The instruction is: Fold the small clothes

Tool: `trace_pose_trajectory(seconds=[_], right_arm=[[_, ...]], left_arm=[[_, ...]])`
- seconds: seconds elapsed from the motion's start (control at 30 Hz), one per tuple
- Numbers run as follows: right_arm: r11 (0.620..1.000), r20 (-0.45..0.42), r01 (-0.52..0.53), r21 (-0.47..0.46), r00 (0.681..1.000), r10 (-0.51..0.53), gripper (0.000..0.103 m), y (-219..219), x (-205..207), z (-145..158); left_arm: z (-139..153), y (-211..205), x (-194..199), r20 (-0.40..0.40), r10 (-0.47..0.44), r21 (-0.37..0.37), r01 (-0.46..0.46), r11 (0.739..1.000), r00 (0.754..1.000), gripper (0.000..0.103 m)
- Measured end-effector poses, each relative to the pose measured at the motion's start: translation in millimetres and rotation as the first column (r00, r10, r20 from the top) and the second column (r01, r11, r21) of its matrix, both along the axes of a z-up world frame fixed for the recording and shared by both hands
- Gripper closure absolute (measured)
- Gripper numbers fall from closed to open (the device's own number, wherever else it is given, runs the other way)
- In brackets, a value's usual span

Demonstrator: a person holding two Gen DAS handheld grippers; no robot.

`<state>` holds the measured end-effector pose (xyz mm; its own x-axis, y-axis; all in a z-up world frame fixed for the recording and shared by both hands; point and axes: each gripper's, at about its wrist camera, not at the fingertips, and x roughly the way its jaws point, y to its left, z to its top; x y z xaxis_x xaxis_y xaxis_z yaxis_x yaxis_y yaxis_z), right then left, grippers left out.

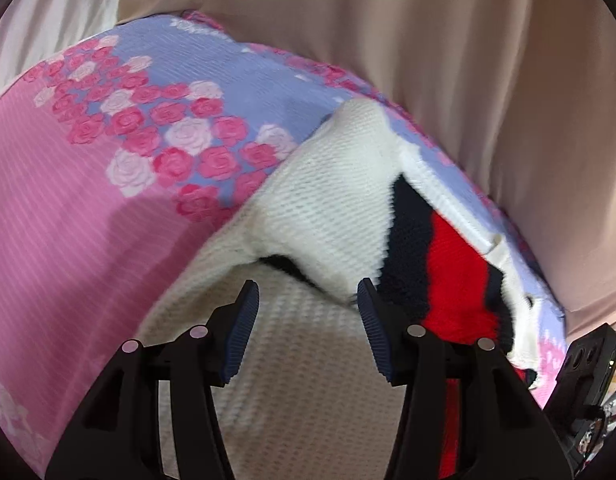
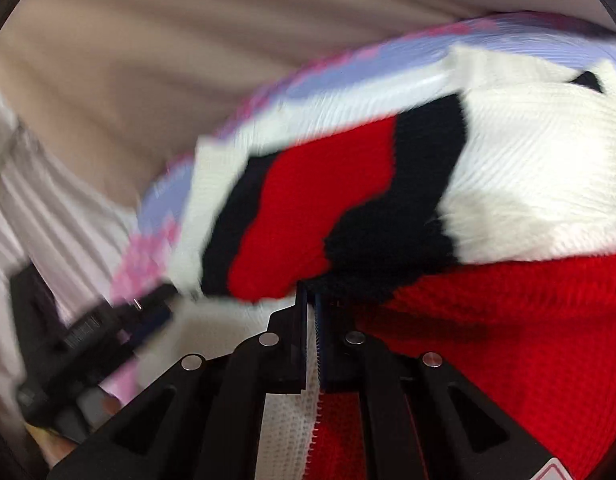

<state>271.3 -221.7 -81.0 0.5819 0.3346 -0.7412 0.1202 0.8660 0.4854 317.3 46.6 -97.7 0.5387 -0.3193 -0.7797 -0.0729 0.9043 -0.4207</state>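
A white knit sweater (image 1: 331, 184) with black and red bands lies on a pink and lilac rose-print sheet (image 1: 68, 220). My left gripper (image 1: 307, 286) hovers open over the sweater's white part. Its blue pads stand apart, with knit below them and a raised white fold just past the tips. In the right wrist view my right gripper (image 2: 311, 292) has its jaws nearly together on a fold of the sweater (image 2: 527, 160), where black and red knit meets the tips. The picture there is blurred. The left gripper's fingers (image 2: 152, 316) show at the left, on the sheet's edge.
Beige cloth (image 1: 427, 40) hangs in folds behind the sheet, with white cloth (image 1: 48, 12) at the far left. The right gripper's black housing (image 1: 587, 364) sits at the sheet's lower right edge. The rose-print sheet (image 2: 156, 200) drops away to pale striped cloth (image 2: 36, 200).
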Motion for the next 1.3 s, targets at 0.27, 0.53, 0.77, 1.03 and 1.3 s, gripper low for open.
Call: trace_pose_trajectory(seconds=[0.27,0.53,0.77,1.03,1.3], right_arm=[[0.983,0.02,0.159,-0.094,0.987,-0.158,0.048,-56,-162,36],[0.973,-0.251,0.195,-0.123,0.943,-0.221,0.047,-70,-338,-2],[0.991,-0.189,0.126,-0.055,0.973,-0.134,0.046,-30,-328,-5],[0.994,-0.135,0.107,-0.033,0.985,-0.11,0.094,-38,-323,13],[0.989,-0.064,0.068,-0.132,0.995,-0.077,0.095,-74,-366,70]], left_arm=[[16,48,-59,-0.011,-0.016,0.057,0.017,0.998,1.0,0.053],[-6,119,-187,-0.194,0.067,0.073,-0.053,0.996,0.979,0.053],[-8,103,-231,-0.226,0.055,0.017,-0.053,0.998,0.973,0.037],[-9,99,-233,-0.262,0.041,-0.089,-0.067,0.994,0.964,0.092],[42,74,-287,-0.224,-0.043,-0.098,0.021,0.995,0.974,0.093]])
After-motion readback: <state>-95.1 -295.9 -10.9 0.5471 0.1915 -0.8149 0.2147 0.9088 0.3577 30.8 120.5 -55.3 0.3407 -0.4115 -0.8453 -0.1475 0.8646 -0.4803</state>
